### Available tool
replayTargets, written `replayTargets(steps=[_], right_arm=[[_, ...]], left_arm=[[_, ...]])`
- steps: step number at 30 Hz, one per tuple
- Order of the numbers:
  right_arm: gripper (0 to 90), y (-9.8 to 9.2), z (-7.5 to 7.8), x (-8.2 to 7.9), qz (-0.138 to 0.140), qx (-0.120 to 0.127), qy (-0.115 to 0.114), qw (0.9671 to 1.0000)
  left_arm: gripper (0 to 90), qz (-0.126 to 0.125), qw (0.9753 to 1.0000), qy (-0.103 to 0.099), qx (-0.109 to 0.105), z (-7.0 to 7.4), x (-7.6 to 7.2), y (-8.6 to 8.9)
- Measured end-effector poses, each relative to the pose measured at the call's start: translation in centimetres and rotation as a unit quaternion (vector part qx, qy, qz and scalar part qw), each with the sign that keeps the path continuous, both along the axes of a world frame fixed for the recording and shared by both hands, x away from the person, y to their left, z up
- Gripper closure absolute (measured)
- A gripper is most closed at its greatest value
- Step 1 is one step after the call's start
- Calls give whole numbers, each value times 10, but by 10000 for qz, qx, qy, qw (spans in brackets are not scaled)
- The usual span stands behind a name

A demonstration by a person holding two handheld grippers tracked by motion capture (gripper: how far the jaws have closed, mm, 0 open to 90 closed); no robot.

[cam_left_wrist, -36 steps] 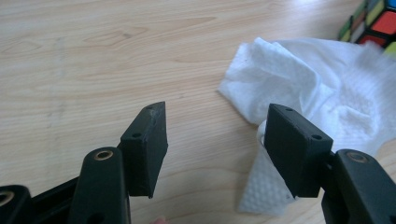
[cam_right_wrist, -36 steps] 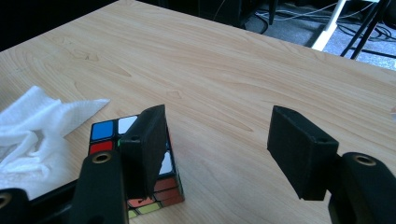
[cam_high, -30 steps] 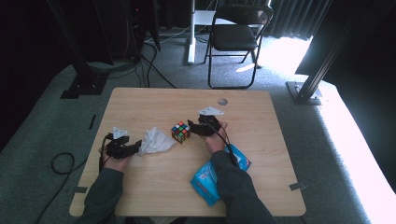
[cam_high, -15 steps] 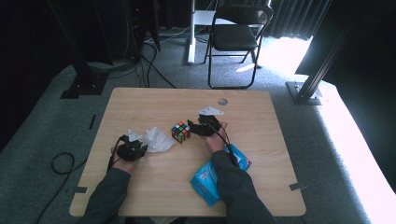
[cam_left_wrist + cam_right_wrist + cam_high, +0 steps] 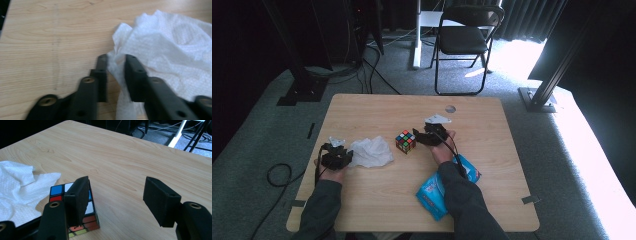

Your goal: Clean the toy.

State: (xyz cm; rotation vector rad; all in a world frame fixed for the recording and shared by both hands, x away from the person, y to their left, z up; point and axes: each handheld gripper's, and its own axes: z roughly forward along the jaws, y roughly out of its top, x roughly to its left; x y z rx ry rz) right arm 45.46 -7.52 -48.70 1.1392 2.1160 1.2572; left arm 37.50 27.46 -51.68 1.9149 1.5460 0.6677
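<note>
On the tabletop (image 5: 377, 200), a corner of the white tissue (image 5: 172, 47) is pinched between the left gripper (image 5: 115, 65) fingers; the right gripper (image 5: 120, 195) fingers are spread beside the puzzle cube (image 5: 75, 210), which is judged not yet grasped or wiped.

in your right gripper view, one jaw covers part of the puzzle cube (image 5: 75, 213), and the cube's lower corner runs off the bottom edge. the paper towel (image 5: 17, 192) there is cut by the left edge. in your left gripper view the towel (image 5: 172, 52) runs off the right edge, and its near fold is hidden behind the jaws. from the high view your right forearm covers the middle of the blue packet (image 5: 432, 192), whose print is too small to read.
</note>
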Motion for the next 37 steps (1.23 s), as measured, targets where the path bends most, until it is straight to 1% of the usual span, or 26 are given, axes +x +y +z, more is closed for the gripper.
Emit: replayTargets(steps=[1, 3, 5, 6, 8, 9, 12, 14, 15, 16, 18, 19, 20, 23, 24, 26, 29, 30, 32, 37], right_arm=[[372, 0, 0, 0, 2, 5, 1, 10000], [372, 0, 0, 0, 3, -3, -1, 10000], [372, 0, 0, 0, 3, 7, 0, 10000], [372, 0, 0, 0, 1, 8, -3, 10000], [372, 0, 0, 0, 0, 11, -3, 10000], [372, 0, 0, 0, -1, 9, -2, 10000], [371, 0, 0, 0, -10, 20, 2, 10000], [371, 0, 0, 0, -9, 22, -1, 10000], [371, 0, 0, 0, -11, 20, -4, 10000], [371, 0, 0, 0, -14, 20, -1, 10000], [371, -1, 0, 0, -29, 27, -7, 10000], [371, -1, 0, 0, -33, 33, -10, 10000], [371, -1, 0, 0, -37, 39, -12, 10000], [368, -1, 0, 0, -57, 46, -17, 10000], [368, -1, 1, 0, -62, 50, -14, 10000], [368, -1, 0, 0, -64, 47, -10, 10000], [365, -1, 0, 0, -76, 47, -8, 10000], [364, -2, 0, 0, -85, 48, -6, 10000], [364, -2, 0, 0, -98, 54, -3, 9999], [364, -2, 0, 0, -94, 55, -6, 9999]], left_arm=[[762, 31, 10000, -39, -35, 1, -1, 1], [819, 78, 9999, -97, -13, 2, -2, 3], [831, 119, 9998, -120, -43, 3, -2, 5], [802, 96, 9999, -115, -57, 3, -2, 5], [651, 56, 9997, -174, -151, 2, -2, 5], [588, 70, 9997, -191, -161, 2, -2, 4], [481, -5, 9990, -339, -293, 6, -4, 4], [448, -55, 9986, -426, -300, 8, -5, 3], [436, -62, 9980, -526, -345, 10, -6, 2], [427, -72, 9977, -562, -361, 11, -6, 2], [411, -19, 9971, -676, -357, 14, -8, 2], [412, 38, 9965, -744, -380, 15, -9, 4], [422, 94, 9962, -767, -402, 16, -9, 4], [476, 183, 9952, -849, -459, 19, -12, 10], [485, 230, 9949, -861, -481, 19, -12, 12], [542, 336, 9941, -884, -525, 20, -14, 16], [595, 511, 9935, -887, -488, 19, -15, 20], [609, 555, 9933, -872, -516, 18, -15, 21], [612, 588, 9931, -862, -531, 17, -15, 22], [600, 570, 9930, -870, -558, 17, -15, 22]])
